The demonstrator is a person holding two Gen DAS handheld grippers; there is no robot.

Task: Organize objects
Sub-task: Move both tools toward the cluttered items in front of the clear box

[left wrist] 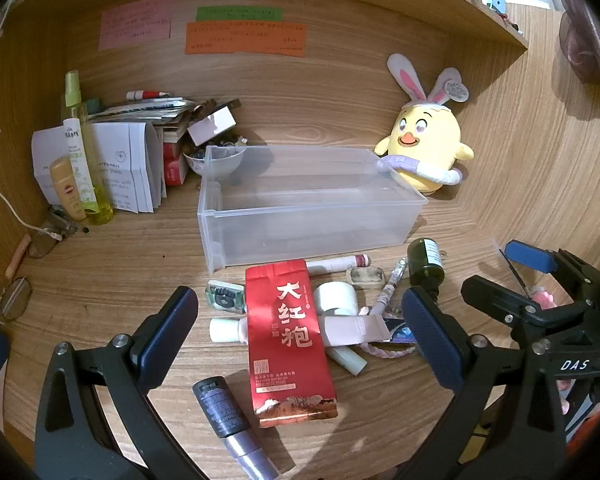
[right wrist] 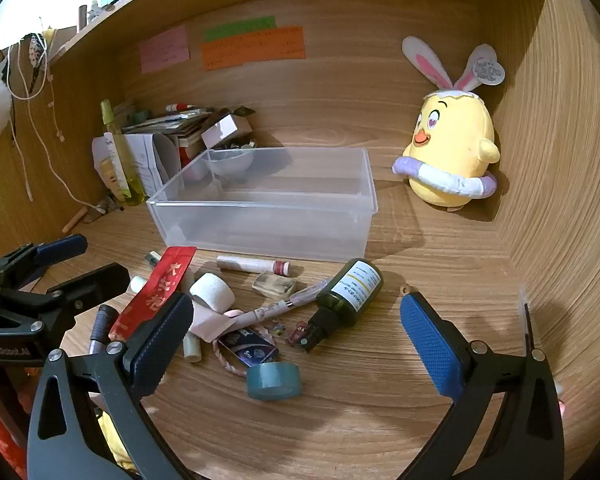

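Many small things lie in a heap on the wooden desk [left wrist: 112,280], just in front of a clear plastic bin [left wrist: 308,204] that stands empty. On top of the heap lies a red foil tea packet [left wrist: 288,340], flat and glossy, with its long axis running from the camera toward the bin. It sits between the wide-open fingers of the left gripper [left wrist: 300,332], which hold nothing. Beside the packet are a white roll [left wrist: 336,298], a pink-and-white tube [left wrist: 338,264] lying crosswise along the bin's front wall, and a grey tube [left wrist: 224,408] pointing toward the camera.

From the right wrist view, a dark green bottle [right wrist: 348,296] lies on its side, cap toward the camera and tilted left. A teal tape roll [right wrist: 274,380] lies between the fingers of the right gripper [right wrist: 296,332], whose blue textured pads are spread wide and grip nothing. A yellow plush chick [right wrist: 452,156] with rabbit ears stands at the back right corner.
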